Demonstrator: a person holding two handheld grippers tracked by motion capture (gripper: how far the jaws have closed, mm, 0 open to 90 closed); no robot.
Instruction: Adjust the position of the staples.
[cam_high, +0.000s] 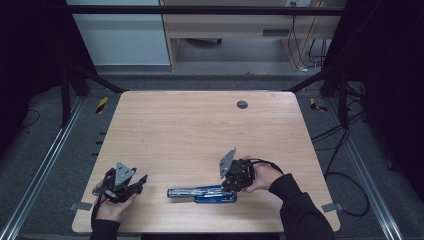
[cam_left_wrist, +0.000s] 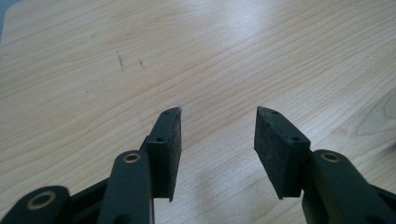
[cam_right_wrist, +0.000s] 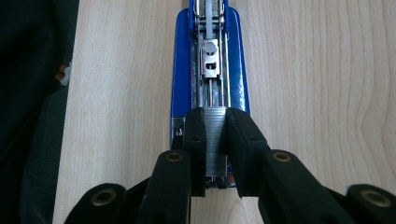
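A blue stapler (cam_high: 202, 193) lies opened out flat near the table's front edge, its metal magazine channel (cam_right_wrist: 210, 60) facing up. My right gripper (cam_right_wrist: 216, 140) is shut on a silver strip of staples (cam_right_wrist: 215, 133), held right over the near end of that channel. In the high view the right gripper (cam_high: 229, 186) sits at the stapler's right end. My left gripper (cam_high: 141, 181) rests at the front left of the table, well apart from the stapler. Its jaws stand open over bare wood (cam_left_wrist: 217, 135), with nothing between them.
The wooden table (cam_high: 200, 130) has a grey round grommet (cam_high: 242, 104) near its far edge. A dark sleeve (cam_right_wrist: 32, 116) lies along the table's edge beside the stapler. Cables (cam_high: 340, 135) trail on the floor to the right.
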